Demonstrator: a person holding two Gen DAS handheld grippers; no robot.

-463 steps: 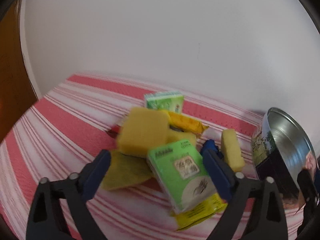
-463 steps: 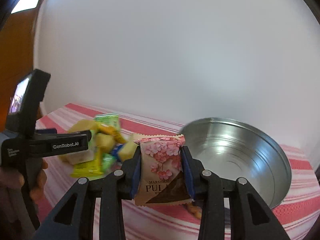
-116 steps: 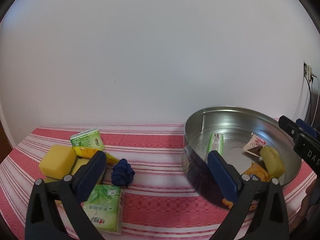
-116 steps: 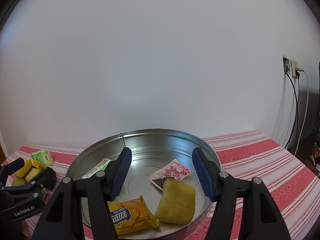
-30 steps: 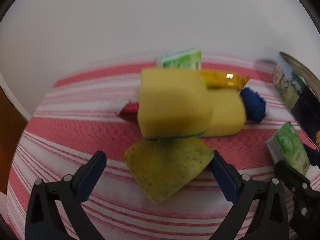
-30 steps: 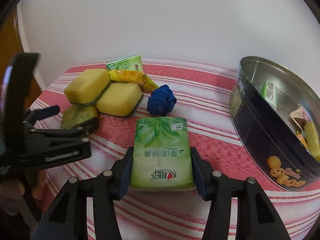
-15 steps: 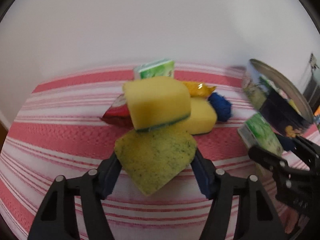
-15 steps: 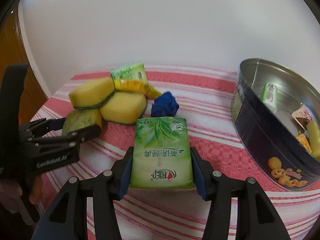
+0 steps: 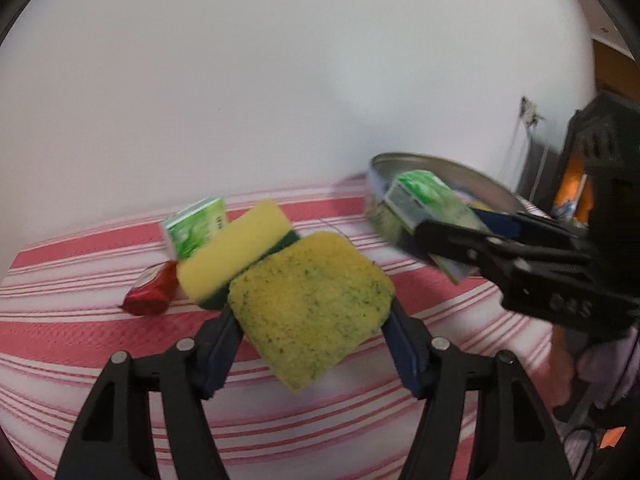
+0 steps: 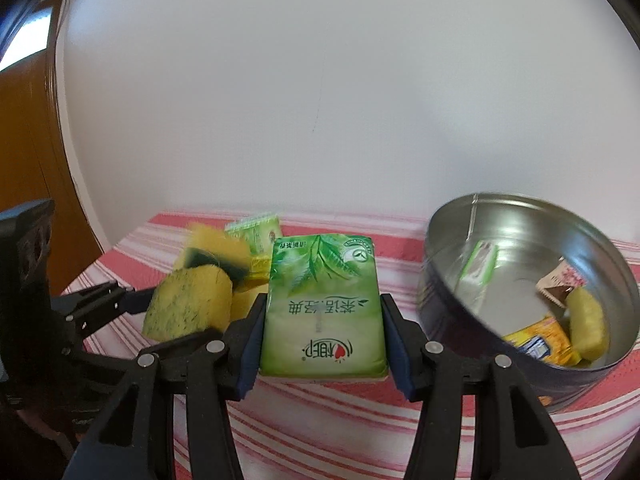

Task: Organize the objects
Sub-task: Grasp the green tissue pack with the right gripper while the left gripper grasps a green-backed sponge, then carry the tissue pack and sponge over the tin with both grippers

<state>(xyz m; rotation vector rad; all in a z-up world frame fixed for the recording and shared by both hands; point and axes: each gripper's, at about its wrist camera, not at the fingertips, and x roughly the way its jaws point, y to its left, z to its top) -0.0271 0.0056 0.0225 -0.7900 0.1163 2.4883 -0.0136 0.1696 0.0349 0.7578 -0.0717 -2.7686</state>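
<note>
Now both grippers are carrying things toward the round silver metal tin (image 10: 532, 280), so the bench with the red and white striped cloth (image 9: 80, 344) gets tidy. The left gripper (image 9: 312, 344) has its jaws clamped on a flat yellow sponge with green specks (image 9: 310, 312), lifted off the cloth. The right gripper (image 10: 322, 344) has its jaws clamped on a soft green tissue pack (image 10: 322, 300), just beside the tin. A thick yellow and green sponge (image 9: 236, 252), a small green pack (image 9: 196, 228) and a red wrapper (image 9: 152, 294) wait on the cloth.
</note>
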